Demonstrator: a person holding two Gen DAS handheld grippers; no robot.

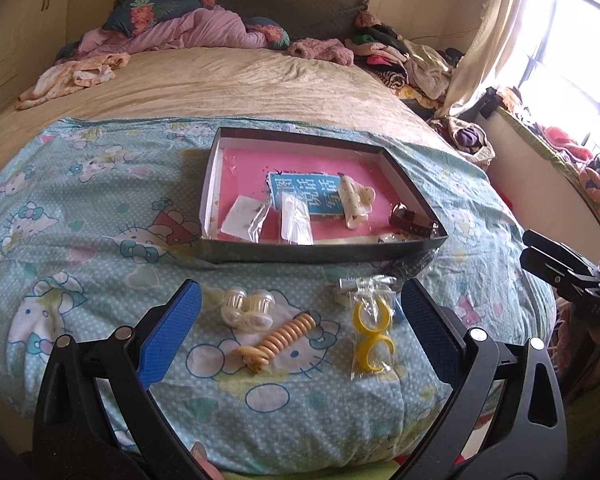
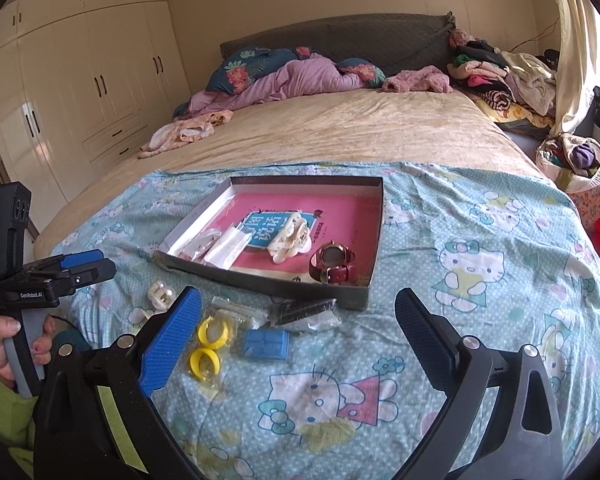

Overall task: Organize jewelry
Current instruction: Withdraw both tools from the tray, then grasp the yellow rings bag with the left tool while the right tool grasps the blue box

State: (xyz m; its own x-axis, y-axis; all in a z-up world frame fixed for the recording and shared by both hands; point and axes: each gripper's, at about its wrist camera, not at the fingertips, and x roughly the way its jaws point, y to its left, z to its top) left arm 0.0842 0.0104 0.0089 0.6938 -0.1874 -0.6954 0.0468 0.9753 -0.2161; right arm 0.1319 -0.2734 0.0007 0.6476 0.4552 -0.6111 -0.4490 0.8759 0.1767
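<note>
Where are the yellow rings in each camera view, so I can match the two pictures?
Left wrist: yellow rings lie low and right of centre, near the right finger's inner side.
Right wrist: yellow rings lie low and left, beside the left blue pad.
Shared landmark: the box, just beyond them.

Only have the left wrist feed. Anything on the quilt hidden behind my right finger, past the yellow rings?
Observer: Yes, a small blue case lies flat on the quilt, just right of the yellow rings.
Operator: Right tool state?
Observer: Right tool is open, with nothing between its fingers.
Operator: Watch in the box?
Observer: The red-strapped watch sits in the near right corner of the box, with its round dial showing.
</note>
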